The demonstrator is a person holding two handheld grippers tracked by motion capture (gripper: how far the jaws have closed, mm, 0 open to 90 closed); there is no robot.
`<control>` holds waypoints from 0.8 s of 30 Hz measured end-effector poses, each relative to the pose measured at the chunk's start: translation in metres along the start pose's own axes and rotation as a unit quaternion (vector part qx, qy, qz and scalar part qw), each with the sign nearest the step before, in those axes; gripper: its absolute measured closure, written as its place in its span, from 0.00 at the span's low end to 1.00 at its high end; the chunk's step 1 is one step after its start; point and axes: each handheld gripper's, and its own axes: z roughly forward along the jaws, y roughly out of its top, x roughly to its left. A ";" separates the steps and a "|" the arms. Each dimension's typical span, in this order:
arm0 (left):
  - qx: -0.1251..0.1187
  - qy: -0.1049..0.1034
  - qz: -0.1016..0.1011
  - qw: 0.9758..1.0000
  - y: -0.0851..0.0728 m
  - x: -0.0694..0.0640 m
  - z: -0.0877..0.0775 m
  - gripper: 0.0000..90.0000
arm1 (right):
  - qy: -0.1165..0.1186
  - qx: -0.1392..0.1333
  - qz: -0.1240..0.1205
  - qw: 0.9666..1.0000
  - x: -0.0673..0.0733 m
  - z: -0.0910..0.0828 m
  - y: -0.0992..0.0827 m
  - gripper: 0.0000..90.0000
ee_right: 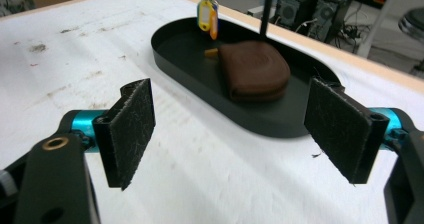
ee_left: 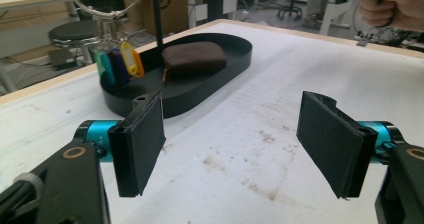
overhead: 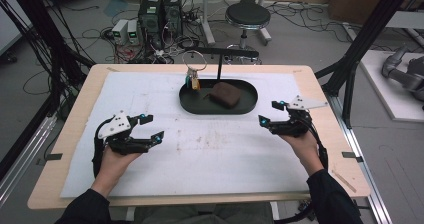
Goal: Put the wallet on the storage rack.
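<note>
**Both grippers empty, pouch resting in the tray**

Nearest us, toward the desk's near edge, we hold the left gripper [overhead: 150, 126] and the right gripper [overhead: 270, 112] over the white mat [overhead: 150, 94], each with its jaws spread wide and nothing between the pads. The left sits near the near-left corner, the right closer to the right edge, just beside the black oval tray [overhead: 200, 106].

That tray lies toward the far edge, about midway along it. In it rests the brown pouch [overhead: 224, 94], lying flat on its right half and apart from both grippers. A bunch of coloured key tags [overhead: 193, 80] hangs on a ring [overhead: 194, 60] from the black stand [overhead: 220, 59] over the tray's left half.

We judge this a pause between steps: neither gripper is reaching in. If the pouch is next, the right gripper should come over the tray wall and close across the pouch without snagging the stand's post.
</note>
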 end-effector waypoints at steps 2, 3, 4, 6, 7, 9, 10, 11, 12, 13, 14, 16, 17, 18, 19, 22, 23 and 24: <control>0.001 0.008 0.003 1.000 0.000 0.001 -0.002 0.30 | -0.007 -0.008 0.013 1.000 -0.003 -0.006 -0.012 0.24; 0.001 0.013 0.004 1.000 0.000 0.001 -0.003 0.30 | -0.006 -0.006 0.020 1.000 -0.005 -0.008 -0.017 0.24; 0.001 0.015 0.005 1.000 -0.001 0.002 -0.005 0.30 | -0.006 -0.001 0.027 1.000 -0.008 -0.009 -0.021 0.24; 0.000 0.018 0.003 1.000 -0.001 0.003 -0.006 0.30 | -0.010 0.001 0.037 0.999 -0.011 -0.012 -0.030 0.24; 0.001 0.021 0.004 1.000 -0.001 0.003 -0.006 0.30 | -0.010 -0.001 0.040 0.999 -0.013 -0.013 -0.032 0.24; 0.002 0.027 0.005 1.000 -0.002 0.003 -0.007 0.30 | -0.011 -0.003 0.047 0.999 -0.015 -0.017 -0.037 0.24; 0.003 0.027 0.005 1.000 -0.002 0.004 -0.007 0.30 | -0.010 -0.006 0.049 0.999 -0.016 -0.018 -0.038 0.24; 0.003 0.027 0.004 1.000 -0.002 0.004 -0.007 0.30 | -0.008 -0.007 0.051 0.999 -0.017 -0.019 -0.038 0.24; 0.003 0.028 0.003 1.000 -0.002 0.005 -0.006 0.30 | -0.005 -0.008 0.051 0.999 -0.017 -0.019 -0.038 0.24; 0.005 0.028 0.004 1.000 -0.002 0.005 -0.006 0.30 | -0.005 -0.009 0.047 0.999 -0.017 -0.019 -0.039 0.24; 0.004 0.029 0.003 1.000 -0.003 0.005 -0.005 0.30 | -0.005 -0.009 0.047 0.999 -0.016 -0.019 -0.039 0.24; 0.006 0.028 0.002 1.000 -0.003 0.006 -0.004 0.30 | -0.006 -0.006 0.051 0.999 -0.018 -0.019 -0.040 0.24; 0.006 0.028 0.003 1.000 -0.003 0.006 -0.003 0.30 | -0.008 -0.005 0.052 0.999 -0.019 -0.018 -0.041 0.24; 0.007 0.027 0.003 1.000 -0.003 0.006 -0.003 0.30 | -0.010 -0.004 0.052 0.999 -0.019 -0.018 -0.042 0.24; 0.008 0.026 0.003 1.000 -0.003 0.006 -0.002 0.30 | -0.010 0.000 0.053 0.999 -0.019 -0.018 -0.044 0.24; 0.011 0.025 0.003 1.000 -0.004 0.005 0.000 0.30 | -0.014 0.004 0.053 0.998 -0.020 -0.018 -0.046 0.24; 0.013 0.023 0.003 1.000 -0.004 0.005 0.001 0.30 | -0.014 0.004 0.055 0.998 -0.021 -0.019 -0.046 0.24; 0.014 0.023 0.005 1.000 -0.004 0.005 0.001 0.30 | -0.016 0.003 0.055 0.998 -0.021 -0.019 -0.046 0.24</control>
